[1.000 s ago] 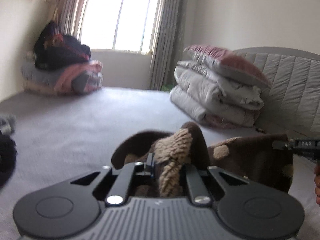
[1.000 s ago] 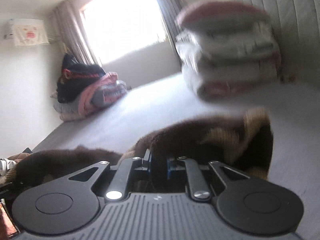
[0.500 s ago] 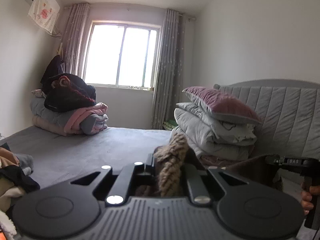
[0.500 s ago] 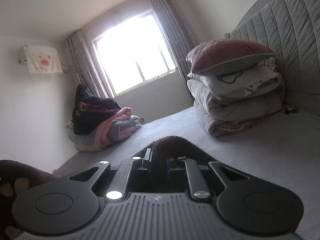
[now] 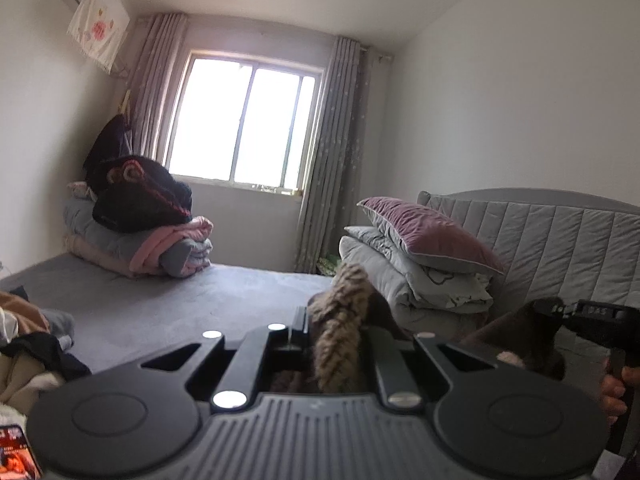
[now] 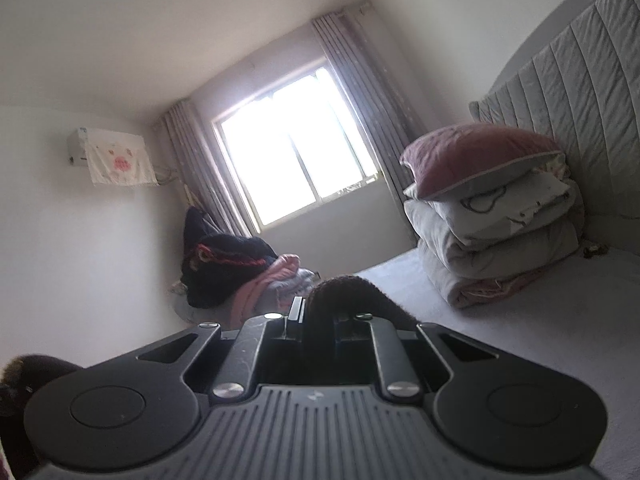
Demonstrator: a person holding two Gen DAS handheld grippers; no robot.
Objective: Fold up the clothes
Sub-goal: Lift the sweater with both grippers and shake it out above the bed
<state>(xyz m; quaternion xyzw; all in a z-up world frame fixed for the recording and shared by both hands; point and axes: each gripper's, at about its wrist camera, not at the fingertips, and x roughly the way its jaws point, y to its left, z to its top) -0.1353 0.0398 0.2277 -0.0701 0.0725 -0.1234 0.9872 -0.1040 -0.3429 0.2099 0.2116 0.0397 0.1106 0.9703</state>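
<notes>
A bedroom is seen, with a grey bed (image 5: 192, 300) running toward a bright window (image 5: 244, 132), a stack of folded quilts (image 5: 416, 280) topped by a pillow (image 5: 424, 232) against the padded headboard (image 5: 560, 232), and a heap of bedding (image 5: 136, 232) in the far corner. The garment (image 5: 340, 328), a brown fleece piece with tan trim, is held up off the bed between the two grippers, apart from the mattress. The left gripper (image 5: 332, 332) is nearly closed, its jaws pinched on a tan-trimmed edge that bulges up between them. The right gripper (image 6: 324, 320) is likewise almost closed on a dark brown fold of the same garment (image 6: 340, 292); in the left view it is seen off to the right (image 5: 576, 320), held in a hand (image 5: 616, 392), with cloth spanning between the two. The step in hand is judged to be the lift and spread ahead of a fold. For it to be done well, both pinches should be kept firm, since thick fleece is likely to slip from narrow jaws; the two grippers should be kept level with each other and drawn apart until the top edge is taut, so that the garment hangs flat. How much of it hangs below cannot be told. The unsorted clothes (image 5: 32, 344) at the left should be kept clear when the garment is laid down.
</notes>
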